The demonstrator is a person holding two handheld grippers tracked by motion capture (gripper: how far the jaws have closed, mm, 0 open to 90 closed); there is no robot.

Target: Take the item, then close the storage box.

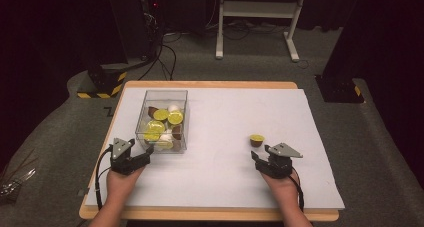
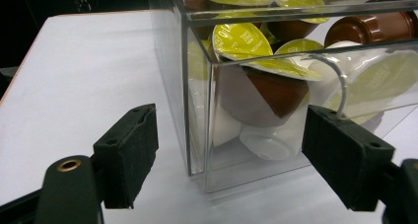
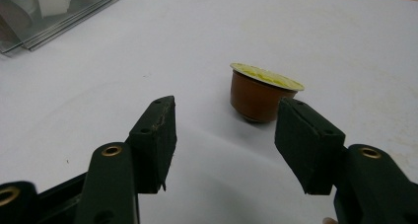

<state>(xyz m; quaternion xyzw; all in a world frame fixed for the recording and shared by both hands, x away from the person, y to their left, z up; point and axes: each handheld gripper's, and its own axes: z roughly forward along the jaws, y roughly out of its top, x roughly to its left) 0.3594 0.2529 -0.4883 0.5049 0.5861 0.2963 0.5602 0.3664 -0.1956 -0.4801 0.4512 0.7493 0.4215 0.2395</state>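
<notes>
A clear plastic box [image 1: 165,92] stands left of the middle on the white mat and holds several coffee capsules [image 1: 161,122] with yellow-green lids, some brown and some white. My left gripper [image 1: 141,147] sits at its near left corner. In the left gripper view the box's corner [image 2: 197,150] stands between the open pads of that gripper [image 2: 229,155], with neither pad pressing on it. One brown capsule with a yellow lid [image 1: 257,139] stands alone on the mat. My right gripper [image 1: 262,154] is just behind it, open; the capsule [image 3: 259,93] lies just ahead of the gripper's [image 3: 224,140] pads.
The white mat [image 1: 225,177] covers a wooden table whose edge [image 1: 210,214] runs along the front. A corner of the clear box [image 3: 59,17] is at the top left of the right gripper view. Beyond the table are black stands [image 1: 102,82] and a white frame [image 1: 260,9] on the floor.
</notes>
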